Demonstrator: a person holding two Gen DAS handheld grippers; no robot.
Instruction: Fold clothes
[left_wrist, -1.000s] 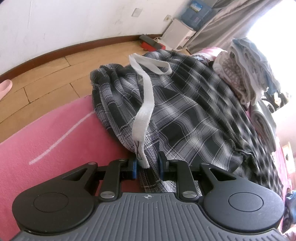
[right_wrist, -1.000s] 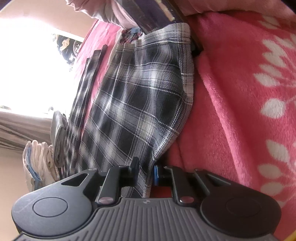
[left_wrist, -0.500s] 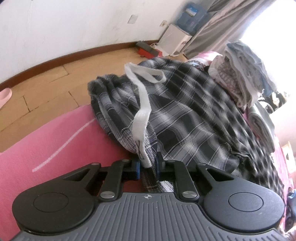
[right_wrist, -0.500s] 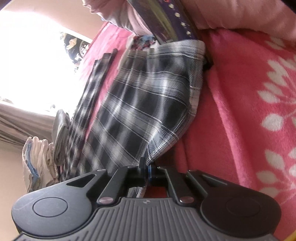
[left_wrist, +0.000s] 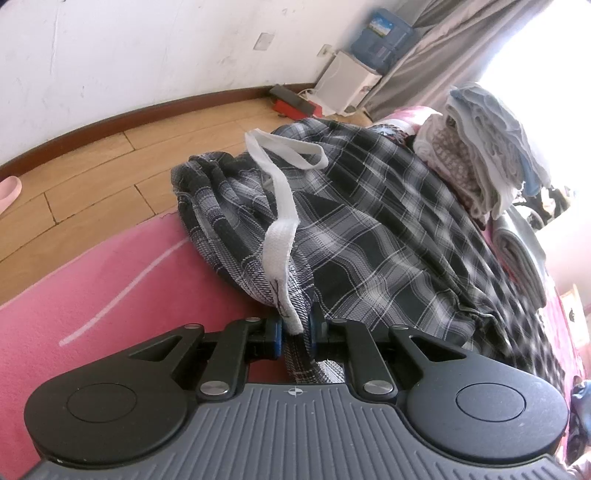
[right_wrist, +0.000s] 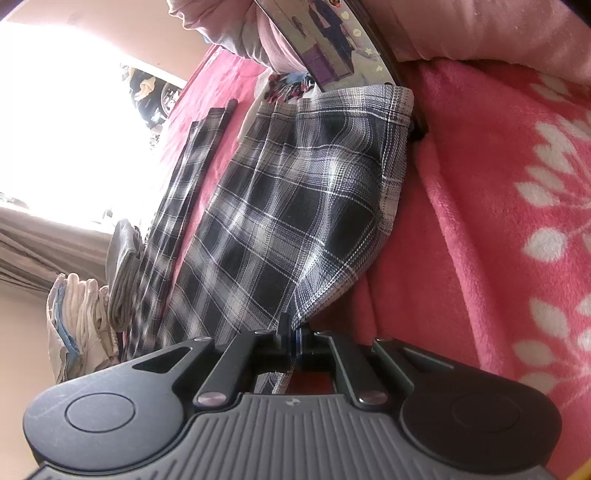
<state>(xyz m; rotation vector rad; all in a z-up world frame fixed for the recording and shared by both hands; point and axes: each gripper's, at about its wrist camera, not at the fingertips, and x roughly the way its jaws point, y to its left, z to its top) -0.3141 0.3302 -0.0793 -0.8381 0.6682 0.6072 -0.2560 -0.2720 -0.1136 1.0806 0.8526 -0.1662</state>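
In the left wrist view, we have our left gripper (left_wrist: 295, 328) pinched onto the waistband end of the plaid trousers (left_wrist: 369, 229), which lie spread across the pink blanket (left_wrist: 110, 288) with the gathered waist toward the wooden floor (left_wrist: 110, 166). A second ago these jaws stood apart on either side of the cloth; now the blue pads press the plaid fabric between them, and the tip of the white drawstring (left_wrist: 280, 236) hangs right at the pinch, though we cannot tell whether it is caught too. A pile of folded clothes (left_wrist: 487, 147) sits beyond the trousers, near the bright window. In the right wrist view, our right gripper (right_wrist: 295, 336) has likewise gone from open around the hem to fully closed on it: the pads meet on a corner of the plaid leg (right_wrist: 295, 221), and the cloth rises in a small peak from the pinch, so it looks slightly lifted off the flowered blanket (right_wrist: 498, 221). We judge that both ends of the garment are now secured, so the grasp step is done and the trousers are ready to be raised and brought over for a fold; the loose drawstring could trail and end up caught inside the fold.
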